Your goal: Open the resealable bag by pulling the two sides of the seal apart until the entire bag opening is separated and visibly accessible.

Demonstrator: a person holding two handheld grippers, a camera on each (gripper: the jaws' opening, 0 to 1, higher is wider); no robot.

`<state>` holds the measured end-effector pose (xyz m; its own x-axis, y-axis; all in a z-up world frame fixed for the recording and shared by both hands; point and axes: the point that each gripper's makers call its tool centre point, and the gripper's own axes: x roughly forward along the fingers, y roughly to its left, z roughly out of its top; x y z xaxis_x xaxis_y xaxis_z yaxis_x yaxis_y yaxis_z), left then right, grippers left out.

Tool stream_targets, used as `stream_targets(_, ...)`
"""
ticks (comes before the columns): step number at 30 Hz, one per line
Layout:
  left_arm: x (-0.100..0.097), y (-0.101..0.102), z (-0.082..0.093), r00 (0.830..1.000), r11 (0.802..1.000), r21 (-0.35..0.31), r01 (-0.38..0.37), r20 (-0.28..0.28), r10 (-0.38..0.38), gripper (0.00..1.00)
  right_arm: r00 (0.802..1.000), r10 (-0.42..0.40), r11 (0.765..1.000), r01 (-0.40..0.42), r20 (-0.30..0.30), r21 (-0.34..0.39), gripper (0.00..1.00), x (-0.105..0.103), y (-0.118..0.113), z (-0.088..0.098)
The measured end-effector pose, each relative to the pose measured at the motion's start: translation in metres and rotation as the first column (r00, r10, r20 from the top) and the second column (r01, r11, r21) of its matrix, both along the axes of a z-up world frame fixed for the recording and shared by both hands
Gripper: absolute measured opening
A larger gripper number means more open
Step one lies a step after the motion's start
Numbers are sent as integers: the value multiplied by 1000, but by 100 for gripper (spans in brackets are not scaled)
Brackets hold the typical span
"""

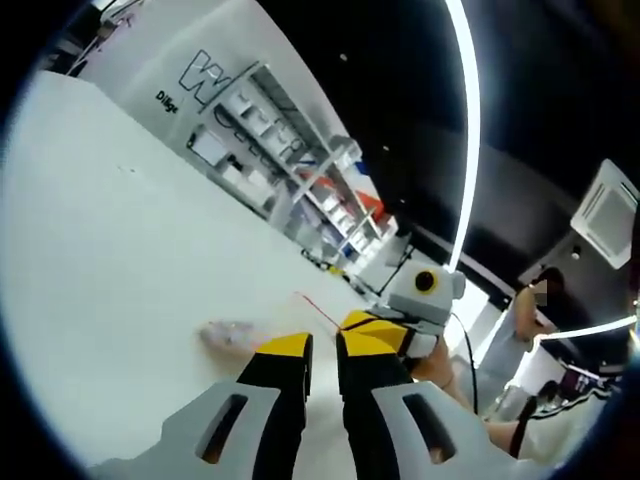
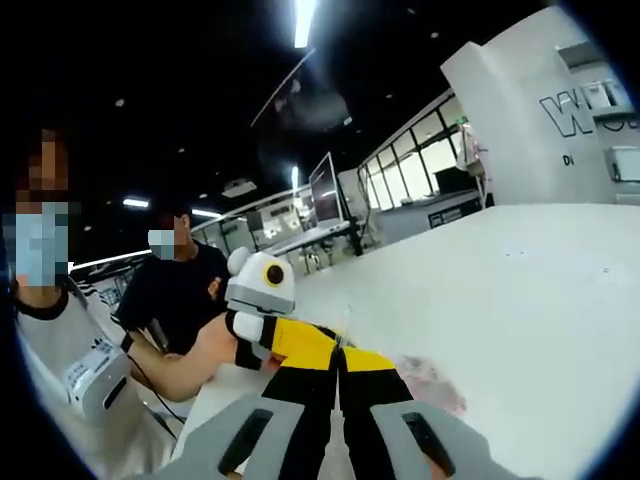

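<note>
A: How many things do you have on the table (image 1: pixel 110 260)?

B: One bag (image 1: pixel 232 336) only. It is a clear, thin plastic bag, flat and a little wrinkled, with something pale pink inside. It lies on the white, smooth table, just beyond the tips of your two grippers. In the right gripper view the bag (image 2: pixel 432 383) is to the right of the tips.

A: And the grippers?

B: You have two. The left gripper (image 1: pixel 322 350) has two black jaws with yellow tips and grey bases with slots. The jaws stand almost together, with only a narrow gap between them. I cannot tell if the bag's edge is pinched there. The right gripper (image 2: pixel 338 358) looks the same: two black jaws, yellow at the tips, nearly closed. I also cannot tell if it holds the seal.

A: Do they meet?

B: Yes, each gripper shows in the other's view, tip close to tip, at the near edge of the bag. A thin red line runs along the bag's top edge in the left gripper view.

A: What else do you see?

B: Two people stand beside the table in the right gripper view, one in a dark shirt (image 2: pixel 180 290), one in a white shirt (image 2: pixel 50 350). One metal shelf rack (image 1: pixel 300 170) with boxes stands far behind the table. Long light strips (image 1: pixel 465 120) run across the black ceiling.
</note>
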<state>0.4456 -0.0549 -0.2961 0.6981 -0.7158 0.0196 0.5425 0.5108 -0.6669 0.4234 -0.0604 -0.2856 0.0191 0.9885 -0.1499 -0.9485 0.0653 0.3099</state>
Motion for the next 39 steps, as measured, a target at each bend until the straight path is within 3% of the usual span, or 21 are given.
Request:
stream_targets(23,-3,-3,4,999,1000,5,14,36,-14,2,1000,-7,1000,7,-4,-1,0,2,-1,0)
stream_targets(27,-3,-3,3,999,1000,20,14,42,-15,2,1000,-14,1000,14,17,-12,0,5,-2,-1)
stream_targets(31,-3,-4,1,999,999,42,15,40,-17,2,997,8,1000,-6,77,-28,0,0,-2,-5)
stream_targets(39,-3,-4,0,999,999,53,12,44,-14,2,996,-4,999,7,91,-33,0,3,-2,-6)
